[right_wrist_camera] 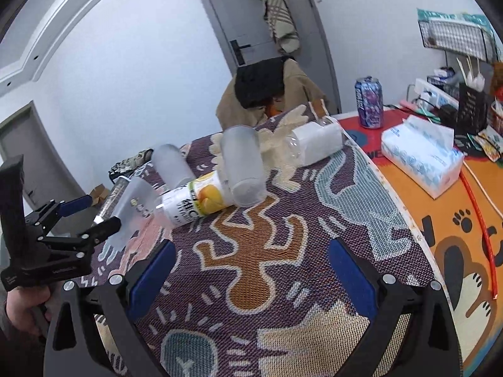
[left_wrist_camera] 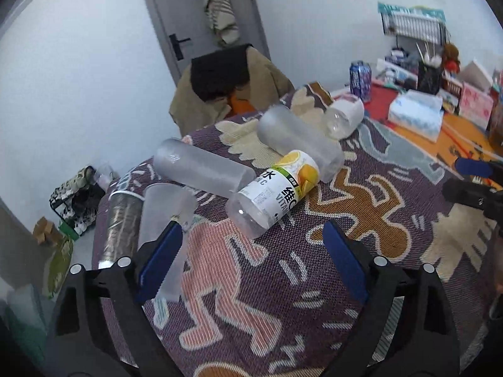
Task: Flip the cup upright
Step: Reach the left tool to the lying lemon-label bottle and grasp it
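Observation:
Several frosted clear cups lie on their sides on the patterned cloth. One frosted cup (left_wrist_camera: pixel 165 229) (right_wrist_camera: pixel 133 216) lies at the left, tilted, its rim by my left gripper's left fingertip (left_wrist_camera: pixel 169 242). My left gripper (left_wrist_camera: pixel 251 245) is open, with that cup outside the left finger, touching it. It shows from the side in the right wrist view (right_wrist_camera: pixel 91 213). Two more frosted cups (left_wrist_camera: pixel 201 166) (left_wrist_camera: pixel 298 141) and a cut lemon-label bottle (left_wrist_camera: pixel 276 191) lie behind. My right gripper (right_wrist_camera: pixel 251 260) is open and empty above the cloth.
A dark-sleeved cup (left_wrist_camera: pixel 121 226) lies at the table's left edge. A white-label bottle piece (right_wrist_camera: pixel 317 144) lies at the back. A soda can (right_wrist_camera: pixel 369 103), tissue pack (right_wrist_camera: pixel 421 154) and desk clutter stand on the right. A draped chair (right_wrist_camera: pixel 267 91) stands behind the table.

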Action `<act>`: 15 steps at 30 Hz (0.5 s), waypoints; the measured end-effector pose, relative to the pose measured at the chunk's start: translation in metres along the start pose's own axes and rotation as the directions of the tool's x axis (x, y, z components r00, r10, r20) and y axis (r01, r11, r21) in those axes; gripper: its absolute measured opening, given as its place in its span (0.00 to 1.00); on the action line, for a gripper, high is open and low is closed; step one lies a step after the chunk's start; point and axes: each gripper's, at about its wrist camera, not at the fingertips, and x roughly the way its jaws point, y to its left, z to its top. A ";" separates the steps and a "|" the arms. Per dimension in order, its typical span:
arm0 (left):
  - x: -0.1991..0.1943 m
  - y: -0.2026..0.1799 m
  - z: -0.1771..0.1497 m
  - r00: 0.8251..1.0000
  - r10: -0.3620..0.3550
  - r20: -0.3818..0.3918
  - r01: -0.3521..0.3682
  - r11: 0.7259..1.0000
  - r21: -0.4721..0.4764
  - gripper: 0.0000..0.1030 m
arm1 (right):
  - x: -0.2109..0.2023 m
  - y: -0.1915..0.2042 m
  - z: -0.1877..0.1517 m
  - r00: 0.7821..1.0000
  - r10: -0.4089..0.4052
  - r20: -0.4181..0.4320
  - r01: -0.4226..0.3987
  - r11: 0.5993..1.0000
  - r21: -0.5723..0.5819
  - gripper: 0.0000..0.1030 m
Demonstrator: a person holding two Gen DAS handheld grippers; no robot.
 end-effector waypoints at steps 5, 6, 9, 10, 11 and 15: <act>0.031 -0.008 0.009 0.999 -0.007 -0.042 0.010 0.997 0.078 0.87 | 0.016 -0.009 -0.001 0.999 -0.026 -0.025 0.027 0.999 0.027 0.93; 0.038 -0.010 0.011 0.999 -0.008 -0.050 0.013 0.995 0.099 0.87 | 0.019 -0.012 -0.002 0.999 -0.031 -0.032 0.032 0.999 0.033 0.93; 0.057 -0.018 0.015 0.997 -0.013 -0.071 0.025 0.985 0.173 0.87 | 0.026 -0.019 -0.004 0.998 -0.047 -0.048 0.049 0.997 0.051 0.93; 0.064 -0.020 0.016 0.997 -0.013 -0.079 0.028 0.980 0.195 0.87 | 0.027 -0.021 -0.005 0.997 -0.051 -0.053 0.054 0.997 0.057 0.93; 0.067 -0.022 0.016 0.996 -0.010 -0.083 0.027 0.978 0.209 0.87 | 0.029 -0.023 -0.005 0.997 -0.056 -0.057 0.059 0.996 0.063 0.93; 0.088 -0.031 0.020 0.994 0.003 -0.108 0.028 0.958 0.286 0.87 | 0.034 -0.033 -0.005 0.995 -0.083 -0.060 0.089 0.992 0.095 0.93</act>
